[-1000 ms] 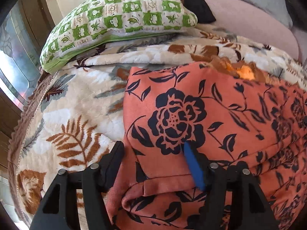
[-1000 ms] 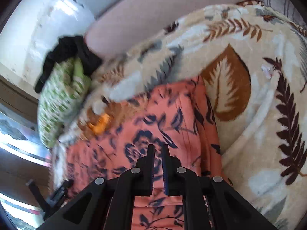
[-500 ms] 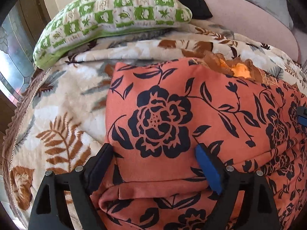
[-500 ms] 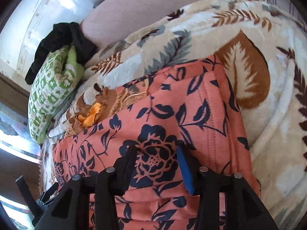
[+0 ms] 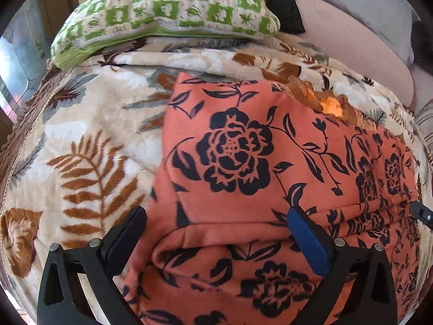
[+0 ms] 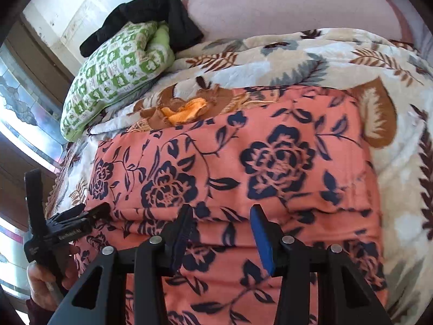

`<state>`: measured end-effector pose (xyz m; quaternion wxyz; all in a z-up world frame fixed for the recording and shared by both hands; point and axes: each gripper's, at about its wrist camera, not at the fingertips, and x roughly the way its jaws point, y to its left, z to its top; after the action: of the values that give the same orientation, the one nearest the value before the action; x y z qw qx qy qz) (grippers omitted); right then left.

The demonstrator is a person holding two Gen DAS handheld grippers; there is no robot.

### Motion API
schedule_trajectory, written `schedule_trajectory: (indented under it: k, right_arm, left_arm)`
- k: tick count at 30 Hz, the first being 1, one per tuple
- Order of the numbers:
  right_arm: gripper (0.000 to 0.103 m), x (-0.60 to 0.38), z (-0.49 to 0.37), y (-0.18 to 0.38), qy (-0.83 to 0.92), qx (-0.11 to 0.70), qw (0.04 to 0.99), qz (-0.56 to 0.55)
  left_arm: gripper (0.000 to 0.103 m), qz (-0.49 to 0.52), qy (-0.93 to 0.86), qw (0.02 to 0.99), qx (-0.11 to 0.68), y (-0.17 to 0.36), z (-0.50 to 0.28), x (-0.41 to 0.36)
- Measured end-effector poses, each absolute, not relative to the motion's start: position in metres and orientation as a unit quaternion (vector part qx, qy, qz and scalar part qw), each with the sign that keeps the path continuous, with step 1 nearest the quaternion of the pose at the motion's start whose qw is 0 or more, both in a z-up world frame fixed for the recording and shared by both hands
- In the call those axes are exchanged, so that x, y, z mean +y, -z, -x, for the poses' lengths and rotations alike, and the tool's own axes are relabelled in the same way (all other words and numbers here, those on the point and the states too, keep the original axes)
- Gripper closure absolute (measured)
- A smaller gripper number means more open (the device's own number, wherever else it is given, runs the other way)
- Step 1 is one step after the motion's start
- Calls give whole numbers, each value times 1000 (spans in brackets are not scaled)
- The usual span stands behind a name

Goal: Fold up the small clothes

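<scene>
A salmon-orange garment with dark blue flowers point(image 5: 243, 157) lies folded on a leaf-patterned blanket point(image 5: 89, 140). Its doubled front edge runs between the fingers of my left gripper point(image 5: 216, 230). That gripper's jaws are opening wide and the pads stand off the cloth. In the right wrist view the same garment point(image 6: 270, 162) fills the middle. My right gripper point(image 6: 222, 224) hovers open over its near fold, gripping nothing. The left gripper point(image 6: 67, 227) shows at the left edge there, held in a hand point(image 6: 46, 276).
A green checked pillow point(image 5: 167, 13) with a black cloth point(image 6: 151, 13) on it lies at the far end. A brown and orange piece of fabric point(image 5: 330, 105) peeks out behind the garment. A pink cushion point(image 5: 351, 46) rises beyond. There is a window at the left.
My left jaws have spread from around the fold to well apart. The right gripper went from shut to open and shifted sideways over the garment.
</scene>
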<state>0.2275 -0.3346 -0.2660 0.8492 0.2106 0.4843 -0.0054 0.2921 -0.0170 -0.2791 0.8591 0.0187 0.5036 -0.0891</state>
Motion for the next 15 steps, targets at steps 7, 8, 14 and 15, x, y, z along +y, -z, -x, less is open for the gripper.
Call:
schedule_trajectory:
  k: [7, 8, 14, 15]
  right_arm:
    - [53, -406, -104, 252, 47, 426, 849, -307]
    - [53, -410, -87, 254, 50, 418, 850, -316]
    - [52, -387, -39, 271, 17, 428, 843, -326]
    - [52, -375, -37, 280, 22, 447, 836, -317]
  left_arm:
    - [0, 35, 58, 872, 485, 271, -224, 62]
    - [0, 36, 48, 872, 485, 274, -211, 69]
    - [0, -6, 68, 880, 471, 282, -129, 55]
    - [0, -26, 73, 878, 472, 287, -120, 45]
